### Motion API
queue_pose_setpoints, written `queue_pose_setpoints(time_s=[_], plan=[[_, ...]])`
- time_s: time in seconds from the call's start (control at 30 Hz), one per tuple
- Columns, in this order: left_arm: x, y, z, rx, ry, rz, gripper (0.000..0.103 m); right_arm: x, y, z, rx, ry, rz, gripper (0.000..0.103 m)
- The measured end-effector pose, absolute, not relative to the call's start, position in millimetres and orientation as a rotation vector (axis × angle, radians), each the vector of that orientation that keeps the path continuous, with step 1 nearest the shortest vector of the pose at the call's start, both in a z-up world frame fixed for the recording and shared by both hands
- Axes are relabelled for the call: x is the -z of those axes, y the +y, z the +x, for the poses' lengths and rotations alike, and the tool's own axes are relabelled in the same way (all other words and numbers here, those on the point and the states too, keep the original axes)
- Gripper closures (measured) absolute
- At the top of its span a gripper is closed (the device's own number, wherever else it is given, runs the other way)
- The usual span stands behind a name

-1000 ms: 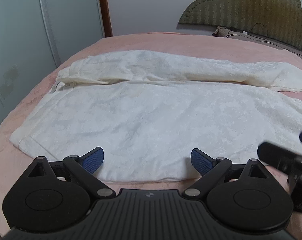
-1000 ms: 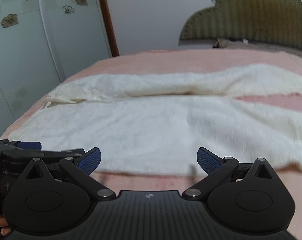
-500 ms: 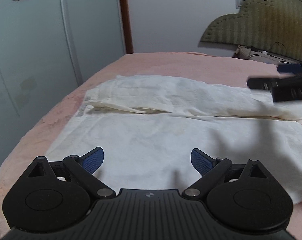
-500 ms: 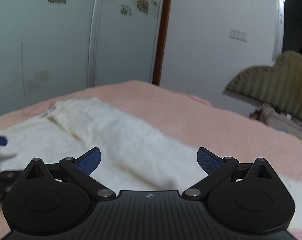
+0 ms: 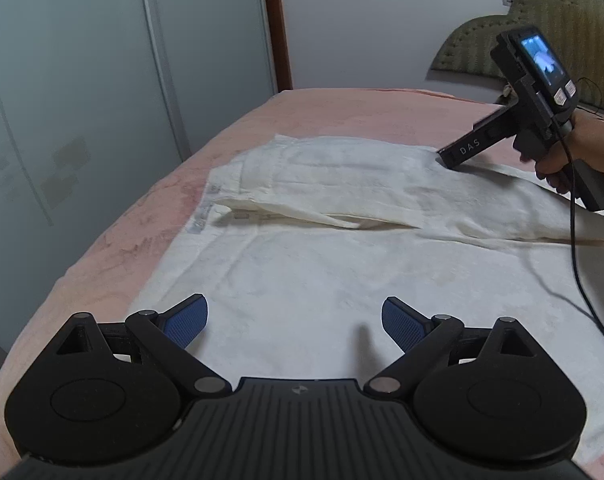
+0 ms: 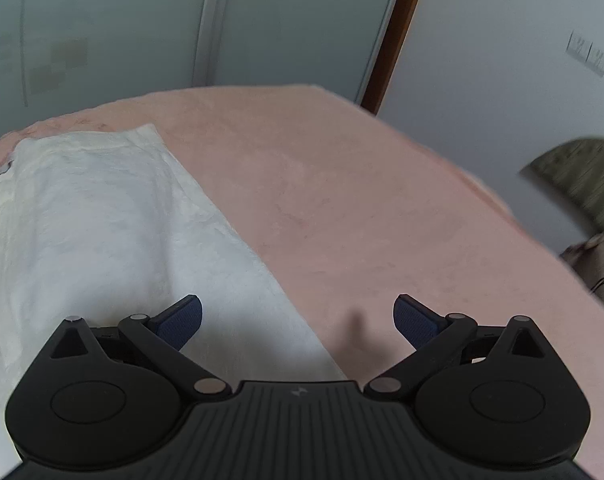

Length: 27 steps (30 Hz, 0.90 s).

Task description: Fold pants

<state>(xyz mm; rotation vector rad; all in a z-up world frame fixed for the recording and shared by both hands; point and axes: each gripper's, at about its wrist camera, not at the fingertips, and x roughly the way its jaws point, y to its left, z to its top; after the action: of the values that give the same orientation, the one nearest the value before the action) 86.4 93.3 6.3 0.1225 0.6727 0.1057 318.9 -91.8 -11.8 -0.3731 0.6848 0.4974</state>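
On the bed: white pants [image 5: 342,264] lie spread flat on the pink bedspread [image 5: 134,240], waistband toward the wardrobe doors [image 5: 102,80], one leg partly lapped over the other along a long crease.
Left gripper [image 5: 295,318]: low over the near leg, jaws wide, nothing between them.
Right gripper [image 6: 298,320]: out at the far edge of the pants, jaws wide and empty — its left pad over white cloth, its right pad over bare bedspread. From the left wrist view it shows as a black handheld unit [image 5: 530,96] in the person's hand [image 5: 582,148], tip near or on the upper leg; I cannot tell whether it touches.
Risk, thin grab: closing on this soft fabric may catch one layer only, so the fold would drag the top layer and leave the under layer behind.
Risk, edge miss: the right jaws straddle the hem line; a slight drift toward the bedspread and they pinch blanket instead of pants.
Risk, cable: a black cord [image 5: 574,248] trails across the near leg — it could snag the cloth during a lift.
Risk, uneven lift: hands far apart may skew the crease.
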Motion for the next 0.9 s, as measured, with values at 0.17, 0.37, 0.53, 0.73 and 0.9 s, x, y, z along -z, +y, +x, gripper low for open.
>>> queue_pose_setpoints(time_s=[0.17, 0.37, 0.53, 0.73, 0.9], plan=[[-2, 106, 105, -0.150, 0.697, 0.119, 0.007, 34, -100, 351, -0.658, 0.807, -0.165, 0.008], [-8, 117, 140, -0.130, 0.741, 0.053, 0.007, 28, -96, 339, -0.732, 0.733, -0.193, 0.080], [-32, 140, 179, -0.112, 0.740, -0.126, 0.008, 22, -57, 274, -0.665, 0.477, -0.626, 0.090], [-61, 170, 191, -0.005, 0.652, -0.433, 0.007, 13, -31, 157, -0.669, 0.138, -0.981, 0.092], [-66, 169, 201, 0.104, 0.628, -0.570, 0.006, 25, -28, 84, -0.724, 0.026, -1.093, 0.094]])
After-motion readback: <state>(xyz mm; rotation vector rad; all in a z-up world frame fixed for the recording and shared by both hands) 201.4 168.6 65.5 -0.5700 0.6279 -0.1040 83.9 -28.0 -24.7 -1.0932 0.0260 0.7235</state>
